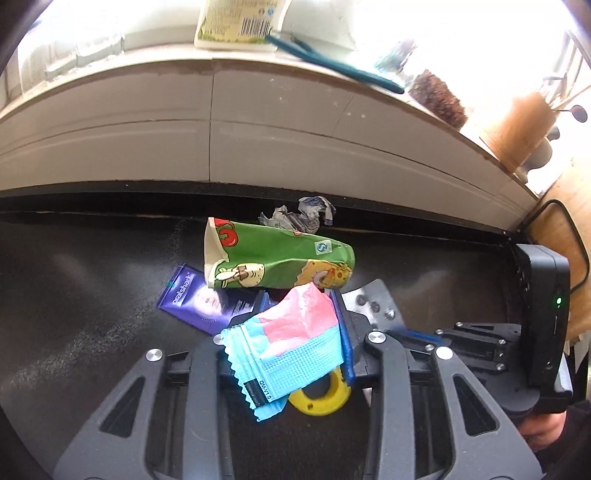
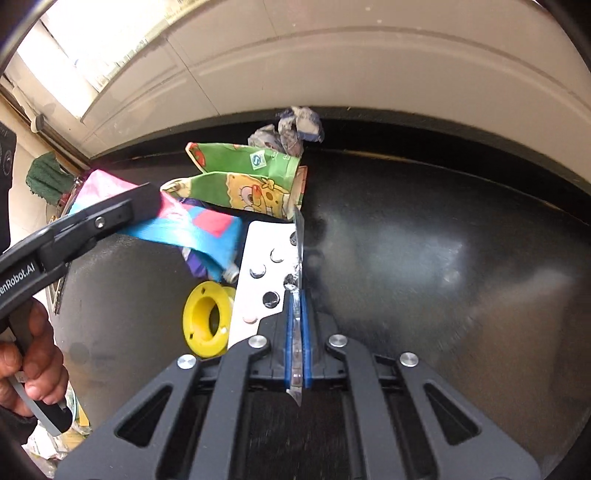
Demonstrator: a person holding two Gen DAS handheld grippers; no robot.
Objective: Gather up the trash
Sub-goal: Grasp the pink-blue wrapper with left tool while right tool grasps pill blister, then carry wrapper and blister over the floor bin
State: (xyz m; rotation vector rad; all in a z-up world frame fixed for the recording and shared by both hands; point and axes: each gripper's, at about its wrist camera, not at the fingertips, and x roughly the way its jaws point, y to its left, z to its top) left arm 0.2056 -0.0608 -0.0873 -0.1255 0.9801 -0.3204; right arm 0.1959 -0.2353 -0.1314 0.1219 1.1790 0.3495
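Observation:
On the dark counter (image 1: 92,295) lie a green cartoon snack bag (image 1: 280,258) (image 2: 251,184), a purple sachet (image 1: 199,299), a crumpled wrapper (image 1: 299,216) (image 2: 291,129) and a yellow tape reel (image 1: 321,398) (image 2: 207,321). My left gripper (image 1: 299,314) is shut on a pink and blue pouch (image 1: 291,332) (image 2: 195,229), which hangs crumpled between its fingers. My right gripper (image 2: 295,306) is shut on a silver blister pack (image 2: 266,273) (image 1: 373,299), pinched edge-on between the blue pads (image 2: 306,332). The two grippers sit side by side over the pile.
A white tiled wall rises behind the counter, with a ledge carrying a carton (image 1: 240,22), a teal tool (image 1: 332,62), a brush (image 1: 439,98) and a wooden holder (image 1: 517,125). A hand (image 2: 33,369) grips the left handle. Bare dark counter (image 2: 443,277) stretches to the right.

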